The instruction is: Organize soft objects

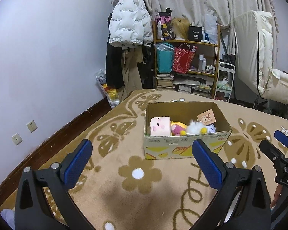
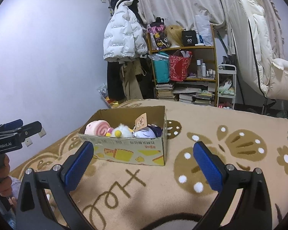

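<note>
An open cardboard box (image 1: 182, 145) stands on the tan patterned blanket (image 1: 124, 191); it also shows in the right wrist view (image 2: 134, 149). Inside lie soft toys: a pink roll plush (image 1: 160, 126) (image 2: 98, 128), a white fluffy duck (image 1: 194, 128) (image 2: 122, 130), a pink-and-yellow toy (image 1: 177, 128) and a pale blue plush (image 2: 146, 133) with a paper tag (image 1: 207, 117). My left gripper (image 1: 142, 151) is open and empty, just short of the box. My right gripper (image 2: 144, 153) is open and empty, near the box's front right corner.
The blanket covers a bed next to a lilac wall (image 1: 48, 57). Beyond the bed stand a shelf (image 1: 186, 61) with bags and books, hanging coats (image 1: 128, 25), a small cart (image 1: 225, 80) and a white padded chair (image 1: 259, 57).
</note>
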A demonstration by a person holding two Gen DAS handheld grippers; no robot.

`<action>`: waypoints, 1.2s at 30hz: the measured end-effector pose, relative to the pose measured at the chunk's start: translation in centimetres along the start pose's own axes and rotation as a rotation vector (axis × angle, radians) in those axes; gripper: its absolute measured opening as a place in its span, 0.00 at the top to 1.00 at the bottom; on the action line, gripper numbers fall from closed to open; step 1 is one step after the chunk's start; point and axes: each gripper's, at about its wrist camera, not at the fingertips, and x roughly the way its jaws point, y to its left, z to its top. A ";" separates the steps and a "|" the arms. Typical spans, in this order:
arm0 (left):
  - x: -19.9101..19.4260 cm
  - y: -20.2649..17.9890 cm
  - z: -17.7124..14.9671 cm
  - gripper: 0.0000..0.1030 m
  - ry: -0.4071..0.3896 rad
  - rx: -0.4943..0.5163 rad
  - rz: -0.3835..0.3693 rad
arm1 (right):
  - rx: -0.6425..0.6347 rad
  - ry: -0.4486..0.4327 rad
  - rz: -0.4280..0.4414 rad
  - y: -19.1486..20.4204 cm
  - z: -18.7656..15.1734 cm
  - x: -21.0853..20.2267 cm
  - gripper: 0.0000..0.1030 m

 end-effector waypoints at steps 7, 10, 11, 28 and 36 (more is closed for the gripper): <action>0.4 -0.2 -0.1 0.00 0.009 0.001 -0.002 | -0.003 -0.003 -0.005 -0.1 -0.5 0.2 0.00; 0.4 -0.2 -0.1 0.01 0.010 -0.001 -0.003 | -0.001 -0.006 0.002 0.0 -0.5 0.1 0.00; 0.4 -0.2 -0.1 0.01 0.009 0.001 -0.002 | -0.002 -0.005 0.004 0.0 -0.5 0.1 0.00; 1.0 -0.6 -0.6 0.00 0.031 0.021 0.001 | -0.006 0.002 0.007 0.2 -0.7 0.1 0.00; 0.9 -0.6 -0.7 0.00 0.031 0.023 0.000 | -0.008 0.007 0.009 0.1 -0.7 0.1 0.00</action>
